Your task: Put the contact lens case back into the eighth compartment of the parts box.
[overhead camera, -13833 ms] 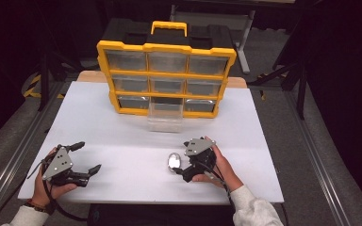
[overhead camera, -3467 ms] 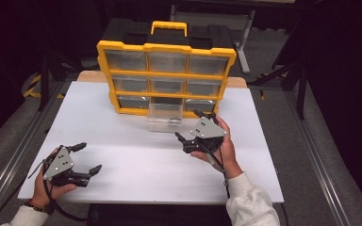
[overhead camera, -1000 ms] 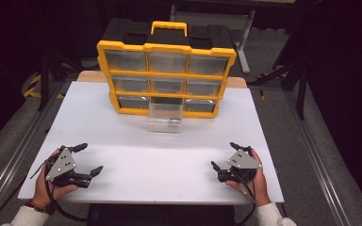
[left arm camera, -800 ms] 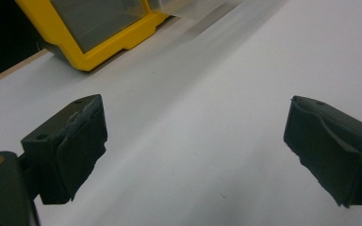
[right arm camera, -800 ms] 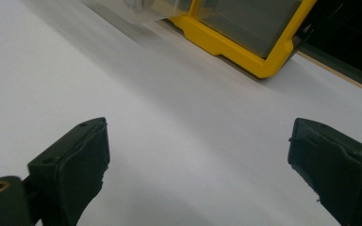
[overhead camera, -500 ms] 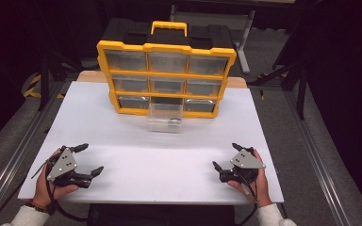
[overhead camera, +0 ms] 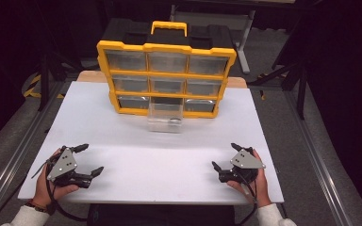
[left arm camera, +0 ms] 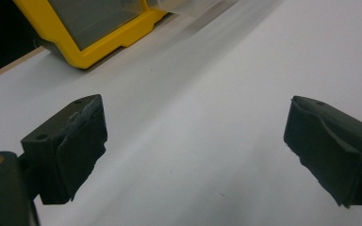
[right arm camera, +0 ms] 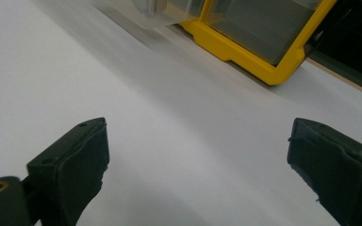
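Observation:
A yellow organizer (overhead camera: 166, 77) with clear drawers stands upright at the back of the white table (overhead camera: 132, 141). Its bottom middle drawer (overhead camera: 165, 117) is pulled out, with a small metal object inside. My left gripper (overhead camera: 88, 159) rests near the table's front left corner, open, nothing between its jaws. My right gripper (overhead camera: 225, 157) rests near the front right corner, open and empty too. In the left gripper view the organizer's corner (left arm camera: 94, 33) lies ahead of the open gripper (left arm camera: 195, 150). In the right gripper view the pulled-out drawer (right arm camera: 141, 12) and the organizer's frame (right arm camera: 245, 44) lie beyond the open gripper (right arm camera: 198, 160).
Metal rails run along both sides of the table. A black case (overhead camera: 169, 33) stands behind the organizer. A wide stretch of bare white tabletop lies between the two grippers and the organizer.
My right gripper, seen 13.8 s ago holding a shiny object and then up at the drawer, has come back empty to the front right corner. The left gripper barely moved.

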### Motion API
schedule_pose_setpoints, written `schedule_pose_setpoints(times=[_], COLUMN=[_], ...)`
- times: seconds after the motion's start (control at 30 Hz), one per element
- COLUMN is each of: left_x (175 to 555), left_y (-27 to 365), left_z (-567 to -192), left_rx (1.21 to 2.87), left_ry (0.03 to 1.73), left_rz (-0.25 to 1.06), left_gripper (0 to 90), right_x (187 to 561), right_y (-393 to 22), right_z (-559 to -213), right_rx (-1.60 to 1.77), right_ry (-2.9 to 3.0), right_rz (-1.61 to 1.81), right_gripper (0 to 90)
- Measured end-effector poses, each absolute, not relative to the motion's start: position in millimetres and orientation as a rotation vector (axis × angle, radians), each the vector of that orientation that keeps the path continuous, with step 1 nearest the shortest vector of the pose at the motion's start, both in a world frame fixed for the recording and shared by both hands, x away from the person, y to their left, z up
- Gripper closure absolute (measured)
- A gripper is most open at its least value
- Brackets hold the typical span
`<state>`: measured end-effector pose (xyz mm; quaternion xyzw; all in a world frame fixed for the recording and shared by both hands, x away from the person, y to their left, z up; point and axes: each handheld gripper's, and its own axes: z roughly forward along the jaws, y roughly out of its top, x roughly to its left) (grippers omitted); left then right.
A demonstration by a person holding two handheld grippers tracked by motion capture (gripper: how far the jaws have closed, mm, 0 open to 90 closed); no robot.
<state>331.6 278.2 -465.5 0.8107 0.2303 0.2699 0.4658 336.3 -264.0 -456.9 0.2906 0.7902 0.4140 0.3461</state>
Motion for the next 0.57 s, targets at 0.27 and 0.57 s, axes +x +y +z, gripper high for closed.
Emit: schedule_pose_setpoints(times=[0.27, 0.57], left_x=[331.8, 333.4], left_y=[278.0, 276.0], left_z=[-465.4, -465.1], left_rx=[1.994, 2.0], left_ry=[0.566, 0.572], left_rz=[0.663, 0.658], left_gripper=[7.7, 7.5], right_x=[335.8, 336.9], right_y=[-263.0, -263.4], right_z=[-456.7, -457.2], right_rx=[0.75, 0.752], right_ry=[2.051, 2.048], right_rz=[1.079, 1.081], right_gripper=[7.4, 7.2])
